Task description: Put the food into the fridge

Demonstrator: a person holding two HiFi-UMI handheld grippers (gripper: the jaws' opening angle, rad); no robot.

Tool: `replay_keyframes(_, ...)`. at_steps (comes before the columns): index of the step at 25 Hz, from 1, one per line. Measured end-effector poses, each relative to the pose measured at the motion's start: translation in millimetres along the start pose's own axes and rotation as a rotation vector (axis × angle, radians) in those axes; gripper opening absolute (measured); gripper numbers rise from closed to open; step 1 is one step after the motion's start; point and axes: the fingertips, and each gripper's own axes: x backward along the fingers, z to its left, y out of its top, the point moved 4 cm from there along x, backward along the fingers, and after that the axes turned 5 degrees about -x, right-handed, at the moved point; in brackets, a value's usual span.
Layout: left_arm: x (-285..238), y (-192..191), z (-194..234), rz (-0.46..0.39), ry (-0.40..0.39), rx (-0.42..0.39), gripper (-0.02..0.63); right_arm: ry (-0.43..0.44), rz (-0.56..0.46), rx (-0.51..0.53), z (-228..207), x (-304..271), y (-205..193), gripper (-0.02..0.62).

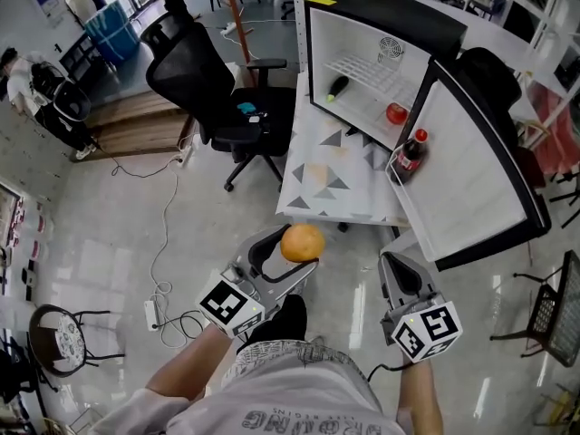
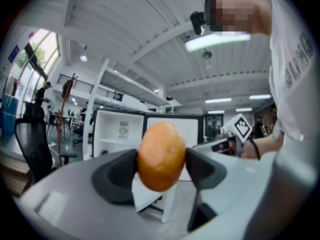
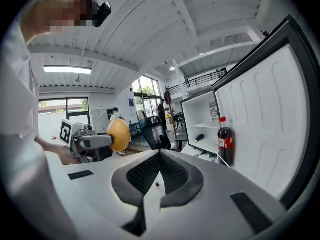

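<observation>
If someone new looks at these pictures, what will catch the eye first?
The orange gripped between the jaws of the left gripper, low in the middle of the head view. Beyond it, the open fridge stands on a table, with a cola bottle in its door shelf.

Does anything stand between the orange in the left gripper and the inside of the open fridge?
Nothing visible does. The orange in the left gripper faces the fridge, whose door stands wide open. Only floor and the table lie before it. The cola bottle sits in the door shelf, off to the side.
</observation>
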Motion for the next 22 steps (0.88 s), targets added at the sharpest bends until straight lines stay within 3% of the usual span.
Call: replay_keyframes(22, -77, -17, 143, 0.026, -0.089, 0.041, 0.308, -0.078, 0.037, -0.05, -48, -135, 35, 0.0)
